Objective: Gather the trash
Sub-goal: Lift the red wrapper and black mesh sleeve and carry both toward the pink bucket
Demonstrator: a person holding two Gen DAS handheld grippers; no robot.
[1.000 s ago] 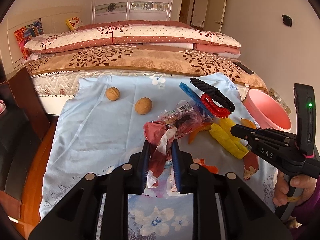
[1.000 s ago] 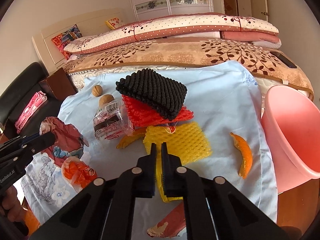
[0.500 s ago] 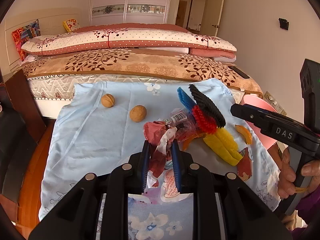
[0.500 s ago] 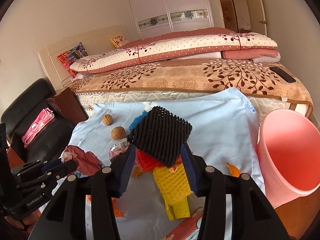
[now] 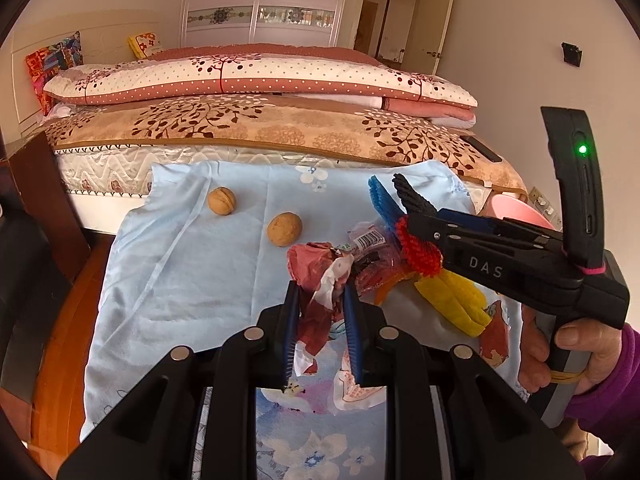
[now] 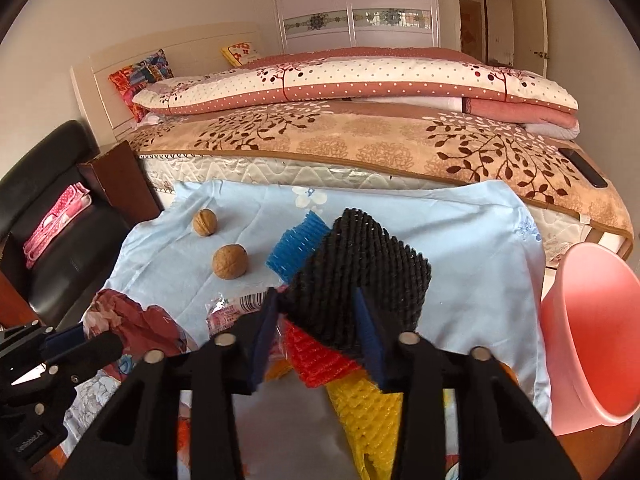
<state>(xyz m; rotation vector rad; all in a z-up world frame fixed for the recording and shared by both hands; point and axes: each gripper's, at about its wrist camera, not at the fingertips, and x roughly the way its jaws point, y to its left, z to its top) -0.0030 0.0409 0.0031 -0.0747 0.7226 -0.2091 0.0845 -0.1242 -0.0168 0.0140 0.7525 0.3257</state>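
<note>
With the foam nets [image 6: 360, 276] pinched in the right gripper [image 6: 320, 328], whose jaws have just been closing on the stack, a firm squeeze is needed before the carry. The bin [image 6: 592, 320] is right of the nets, path clear. A crumpled wrapper [image 5: 320, 280] is clamped by the left gripper [image 5: 322, 332], left of the nets. Cloth [image 6: 480, 240] edge by bin: snagging is to be avoided.

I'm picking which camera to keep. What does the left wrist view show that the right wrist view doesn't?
Only the left wrist view: the hand holding the right tongs, and the left tongs clamped on a crumpled wrapper.

Only the right wrist view: the whole pink bin and the black chair.

Both: two walnuts, the foam nets, the bed.
</note>
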